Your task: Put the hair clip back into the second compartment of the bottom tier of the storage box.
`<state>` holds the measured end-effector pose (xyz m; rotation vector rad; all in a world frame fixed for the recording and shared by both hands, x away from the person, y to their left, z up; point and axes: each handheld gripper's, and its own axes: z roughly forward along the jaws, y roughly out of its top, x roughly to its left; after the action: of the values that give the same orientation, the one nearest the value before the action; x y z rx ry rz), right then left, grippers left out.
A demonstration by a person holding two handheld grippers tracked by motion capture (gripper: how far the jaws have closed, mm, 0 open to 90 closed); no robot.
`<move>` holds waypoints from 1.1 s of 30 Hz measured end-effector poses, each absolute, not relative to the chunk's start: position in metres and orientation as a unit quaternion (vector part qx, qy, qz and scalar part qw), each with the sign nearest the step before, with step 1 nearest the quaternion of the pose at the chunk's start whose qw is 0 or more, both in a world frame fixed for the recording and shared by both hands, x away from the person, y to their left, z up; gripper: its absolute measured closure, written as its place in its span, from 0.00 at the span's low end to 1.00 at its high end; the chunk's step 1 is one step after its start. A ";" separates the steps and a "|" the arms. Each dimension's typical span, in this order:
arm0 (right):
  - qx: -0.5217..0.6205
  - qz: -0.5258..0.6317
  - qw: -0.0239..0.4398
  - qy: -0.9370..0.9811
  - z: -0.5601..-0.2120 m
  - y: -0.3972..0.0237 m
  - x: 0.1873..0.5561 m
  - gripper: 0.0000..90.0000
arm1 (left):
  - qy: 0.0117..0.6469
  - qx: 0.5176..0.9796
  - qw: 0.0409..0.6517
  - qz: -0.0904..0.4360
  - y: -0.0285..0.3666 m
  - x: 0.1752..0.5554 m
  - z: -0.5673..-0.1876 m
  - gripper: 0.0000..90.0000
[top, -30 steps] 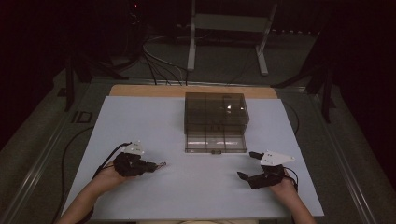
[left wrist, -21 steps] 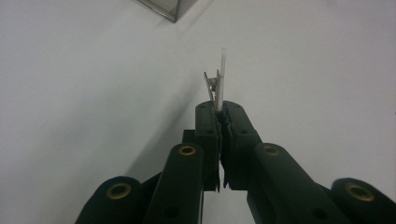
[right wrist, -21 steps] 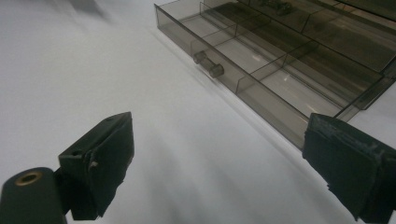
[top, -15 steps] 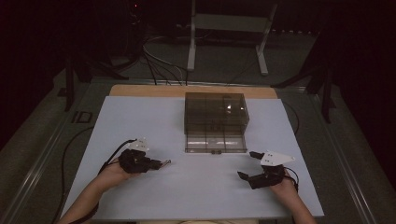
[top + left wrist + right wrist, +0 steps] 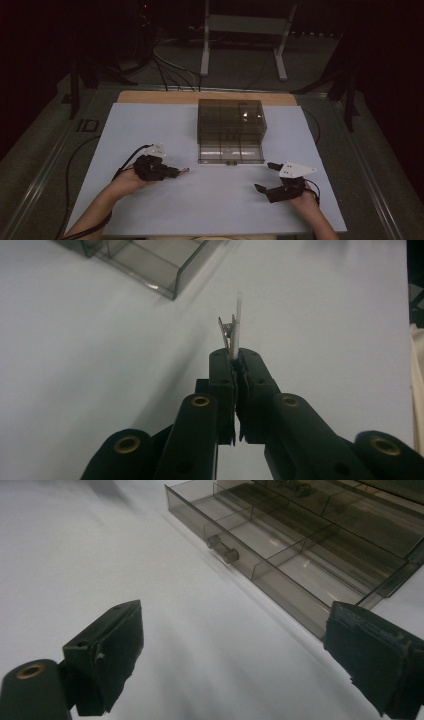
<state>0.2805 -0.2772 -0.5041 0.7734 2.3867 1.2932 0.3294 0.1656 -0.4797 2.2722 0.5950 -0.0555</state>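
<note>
1. Since a second ago the left hand-held gripper (image 5: 177, 172) has slid across the worktop (image 5: 150, 125) toward the smoked-plastic drawer cabinet (image 5: 231, 120); the right hand-held gripper (image 5: 264, 176) has kept its place.
2. The left hand-held gripper's jaws are pressed together on a small metal clip (image 5: 228, 331) with a thin clear strip beside it (image 5: 238, 320) (both stick up past the jaw tips in the left gripper view; what exactly the strip is cannot be told).
3. In the high view that clip (image 5: 185, 170) shows as a small glint at the jaw tips, to the left of the cabinet's pulled-out drawer (image 5: 231, 152) and a little nearer the person, well apart from it and not touching it.
4. The right hand-held gripper's jaws stand wide apart with nothing between them; in the right gripper view one black pad (image 5: 107, 652) sits low at the left and the other low at the right, over bare white worktop.
5. The drawer (image 5: 280, 555) lies open just ahead of the right jaws, split by clear dividers into compartments, with two small round knobs (image 5: 223, 549) on its front wall.
6. The compartments nearest the front wall look empty; small dark bits lie farther back in the cabinet (too blurred to name).
7. The cabinet stands at the far middle of the white worktop, its drawer pointing toward the person; the left hand (image 5: 131, 179) sits to the cabinet's left and nearer the person, the right hand (image 5: 303, 196) to its right and nearer still.
</note>
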 end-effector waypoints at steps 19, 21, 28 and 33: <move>0.270 0.454 0.161 0.833 -0.503 -0.278 0.280 0.11 | 0.218 0.893 0.393 -0.032 0.143 0.343 -0.471 0.95; 0.270 0.454 0.161 0.834 -0.503 -0.278 0.280 0.11 | 0.215 0.893 0.393 -0.033 0.140 0.345 -0.470 0.95; 0.271 0.454 0.161 0.833 -0.503 -0.279 0.280 0.11 | 0.209 0.894 0.396 -0.036 0.130 0.350 -0.466 0.95; 0.270 0.455 0.161 0.833 -0.503 -0.279 0.280 0.11 | 0.200 0.895 0.397 -0.037 0.121 0.354 -0.462 0.95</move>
<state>0.2798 -0.2787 -0.5030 0.7712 2.3797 1.2992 0.3540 0.1205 -0.4623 2.2668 0.5059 -0.0933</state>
